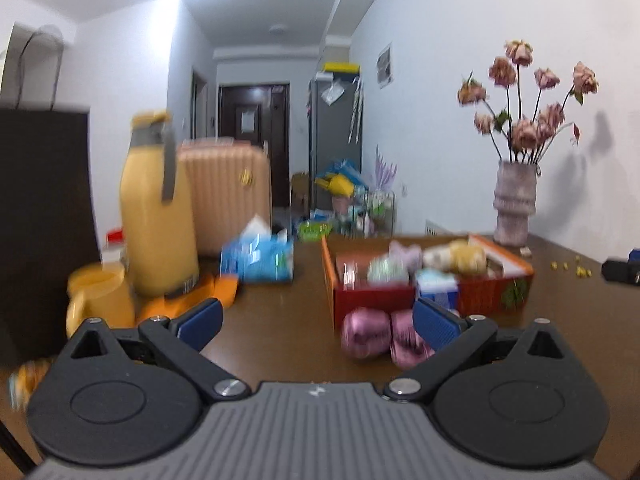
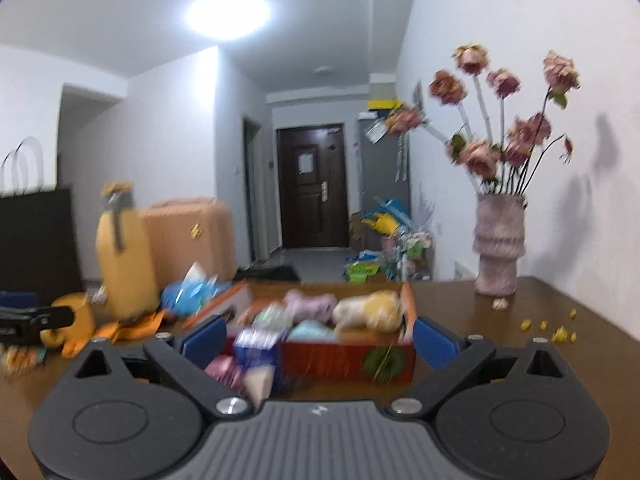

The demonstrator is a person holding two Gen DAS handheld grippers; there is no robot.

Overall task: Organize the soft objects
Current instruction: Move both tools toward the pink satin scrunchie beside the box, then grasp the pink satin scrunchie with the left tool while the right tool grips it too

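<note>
Grippers both stand wide apart: your left gripper (image 1: pixel 316 322) and right gripper (image 2: pixel 318 340) hold nothing. Soft toys (image 2: pixel 366 308) fill the red box (image 2: pixel 344 358) on the counter (image 1: pixel 280 328); two pink bundles (image 1: pixel 366 338) lie just before it.

Both my cams sit low over the brown table (image 1: pixel 280 332), looking nearly level down the room toward the dark door (image 2: pixel 312 184). Left wrist view sits further left, by the yellow bottle (image 1: pixel 158 208). Both catch the orange box (image 1: pixel 496 296) and vase (image 2: pixel 498 244).
</note>
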